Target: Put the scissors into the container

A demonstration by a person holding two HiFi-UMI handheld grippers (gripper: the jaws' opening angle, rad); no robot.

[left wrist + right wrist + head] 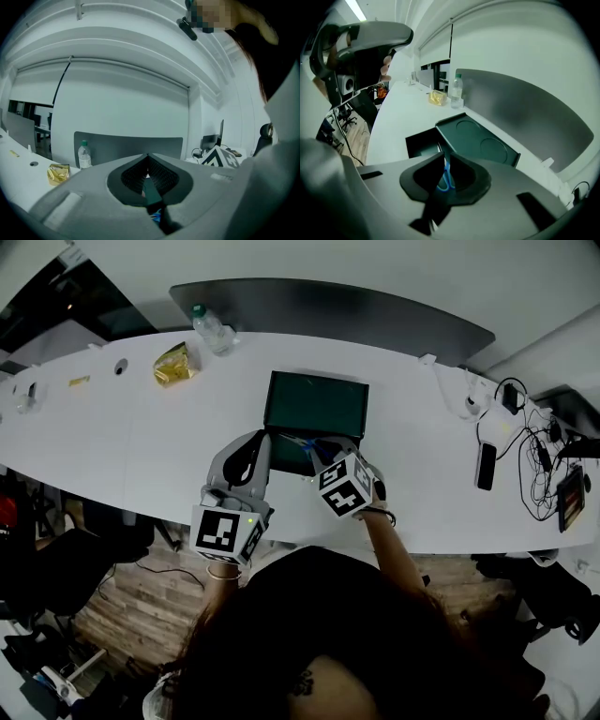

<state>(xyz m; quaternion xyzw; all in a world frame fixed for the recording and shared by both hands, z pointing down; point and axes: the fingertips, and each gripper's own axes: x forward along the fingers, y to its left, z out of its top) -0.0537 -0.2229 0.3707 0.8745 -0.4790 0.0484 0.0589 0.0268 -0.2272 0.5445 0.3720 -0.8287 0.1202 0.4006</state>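
Observation:
A dark green container [281, 461] stands on the white table [169, 446] with its lid [316, 401] swung open behind it. In the right gripper view the box [419, 144] and lid [480, 140] lie just ahead. The blue-handled scissors [446, 177] sit between the jaws of my right gripper [444, 160], which is shut on them; in the head view the scissors [307, 442] hang over the container beneath that gripper [323, 452]. My left gripper [263, 450] is at the container's left wall, and its jaws [148, 161] pinch a dark green strip, the container's wall [151, 193].
A water bottle [211, 329] and a yellow packet [175, 364] lie at the table's far left. A phone [486, 465] and tangled cables [536, 460] occupy the right end. A dark panel [328, 298] runs behind the table. The near table edge is just below both grippers.

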